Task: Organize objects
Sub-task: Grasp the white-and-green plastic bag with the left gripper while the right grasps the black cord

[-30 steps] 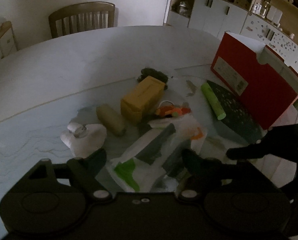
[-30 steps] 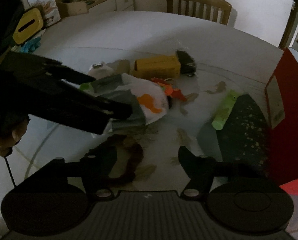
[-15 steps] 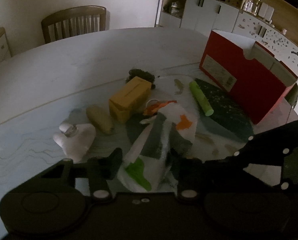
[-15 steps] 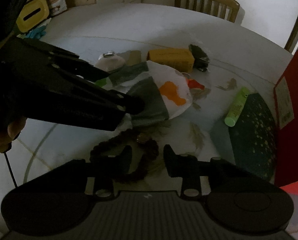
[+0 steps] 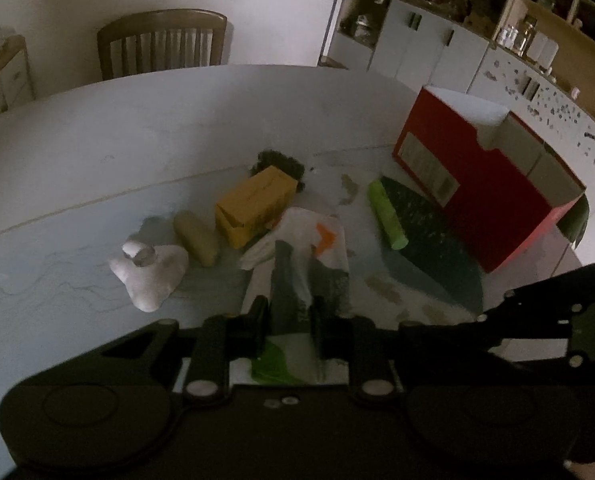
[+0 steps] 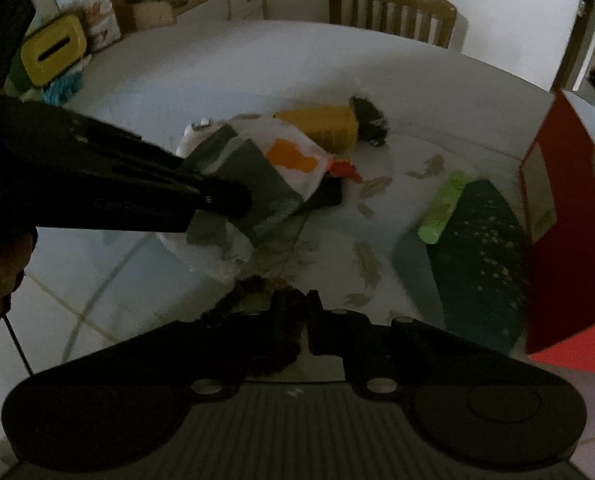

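The left gripper (image 5: 287, 316) has just been closing and now clamps the near edge of a white plastic bag (image 5: 309, 248) printed with grey, orange and green patches; the bag hangs lifted off the table (image 5: 137, 140) between its fingers. In the right wrist view that same gripper (image 6: 233, 204) reaches in from the left, with the bag (image 6: 265, 172) bunched at its tip. The right gripper (image 6: 297, 312) has also just been closing and is clenched on a dark brown beaded string (image 6: 237, 296) near the table's near edge, the beads trailing off to the left of its fingers.

Toward the middle of the table lie a yellow carton (image 5: 257, 204), a tan oblong piece (image 5: 195, 232) just beside it, and a white pouch with a clear cap (image 5: 149, 272) nearer the left edge. A dark tuft (image 5: 281, 160) sits behind the carton. A green tube (image 5: 387, 216) rests on the edge of a dark speckled mat (image 5: 429, 240), which runs up to a red cardboard box (image 5: 485, 192) at the right edge. A wooden chair (image 5: 161, 44) stands at the far edge
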Available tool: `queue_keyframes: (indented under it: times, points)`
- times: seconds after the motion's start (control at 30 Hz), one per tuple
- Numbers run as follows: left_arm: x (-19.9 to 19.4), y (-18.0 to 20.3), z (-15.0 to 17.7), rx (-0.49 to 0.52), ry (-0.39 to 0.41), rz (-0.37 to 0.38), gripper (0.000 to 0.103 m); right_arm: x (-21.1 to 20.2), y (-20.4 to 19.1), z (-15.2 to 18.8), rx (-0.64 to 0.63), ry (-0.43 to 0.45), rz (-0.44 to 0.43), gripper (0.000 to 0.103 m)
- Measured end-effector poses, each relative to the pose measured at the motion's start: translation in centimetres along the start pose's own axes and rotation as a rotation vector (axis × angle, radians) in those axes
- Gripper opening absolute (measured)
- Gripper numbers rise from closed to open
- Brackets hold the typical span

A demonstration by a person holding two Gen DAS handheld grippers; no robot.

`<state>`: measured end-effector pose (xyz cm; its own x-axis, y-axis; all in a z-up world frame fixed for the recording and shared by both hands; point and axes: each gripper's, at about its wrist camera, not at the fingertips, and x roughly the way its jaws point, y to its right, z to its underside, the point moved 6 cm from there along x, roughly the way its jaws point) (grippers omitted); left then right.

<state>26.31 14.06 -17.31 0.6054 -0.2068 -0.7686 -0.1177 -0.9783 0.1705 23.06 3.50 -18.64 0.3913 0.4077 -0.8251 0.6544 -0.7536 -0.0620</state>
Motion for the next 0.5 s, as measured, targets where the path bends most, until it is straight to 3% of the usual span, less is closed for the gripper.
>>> queue_keyframes:
  times: [0.27,0.5]
  points:
    - [-2.6,2.1,-1.8,-0.081,0.024,0.061,0.021,-4.8,2.2,-0.9,0.056,0.092,-0.012,0.009]
    - [-4.8,5.6,-3.7,-0.071,0.047,0.052,0.021,-9.3,5.6,-1.7,0.118,0.176,-0.003,0.009]
